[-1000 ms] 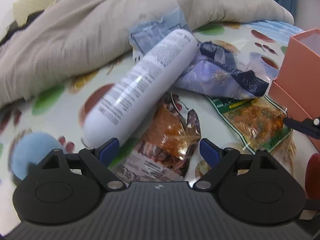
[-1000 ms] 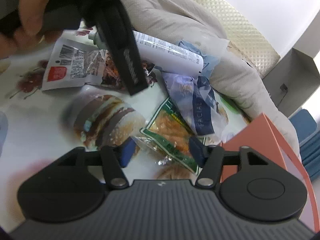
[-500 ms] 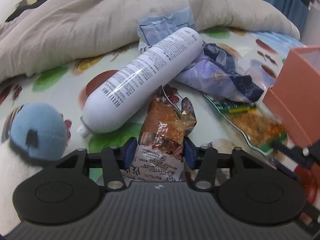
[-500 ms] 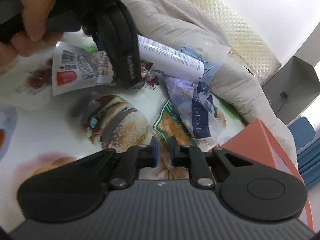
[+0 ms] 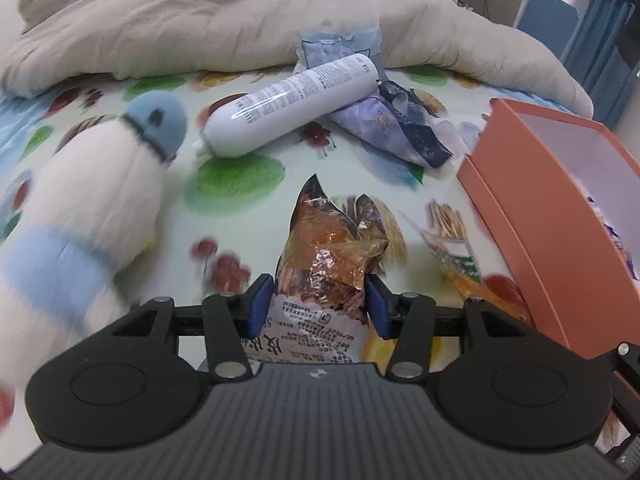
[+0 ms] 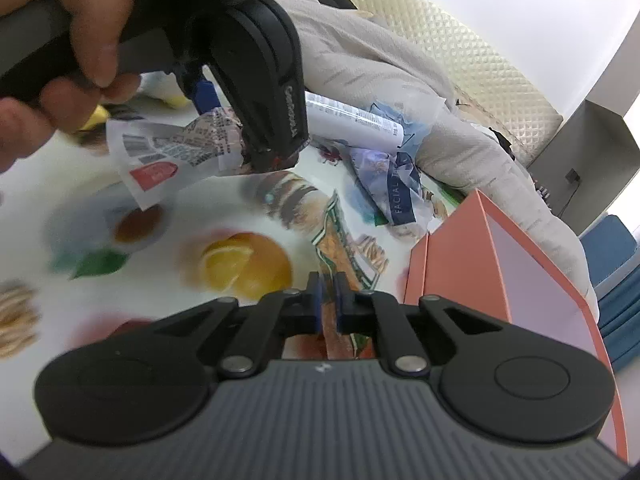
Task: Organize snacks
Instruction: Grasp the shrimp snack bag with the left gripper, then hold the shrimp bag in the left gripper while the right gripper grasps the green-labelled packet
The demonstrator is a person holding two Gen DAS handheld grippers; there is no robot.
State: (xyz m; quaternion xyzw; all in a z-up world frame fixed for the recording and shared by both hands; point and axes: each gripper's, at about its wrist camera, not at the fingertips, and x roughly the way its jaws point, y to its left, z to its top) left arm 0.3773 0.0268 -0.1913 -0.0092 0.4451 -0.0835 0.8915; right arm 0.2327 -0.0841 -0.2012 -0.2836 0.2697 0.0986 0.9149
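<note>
My left gripper is shut on a crumpled brown-orange snack packet with a white printed back, held off the sheet. The right wrist view shows that left gripper in a person's hand, with the snack packet hanging from it. My right gripper has its jaws closing tight on the thin edge of a green-rimmed packet of orange snacks, and the pads press on it. That green-rimmed packet lies stretched beside an open orange box, which stands at the right.
A white spray bottle and a blue-purple facial tissue pack lie farther back on the food-print sheet. A white and blue plush toy lies at the left. A grey blanket is heaped behind them.
Both grippers shut on their packets and drew back from the pile. The brown-orange packet came up off the sheet, and the green-rimmed one was dragged along. The plush toy came into the left view.
</note>
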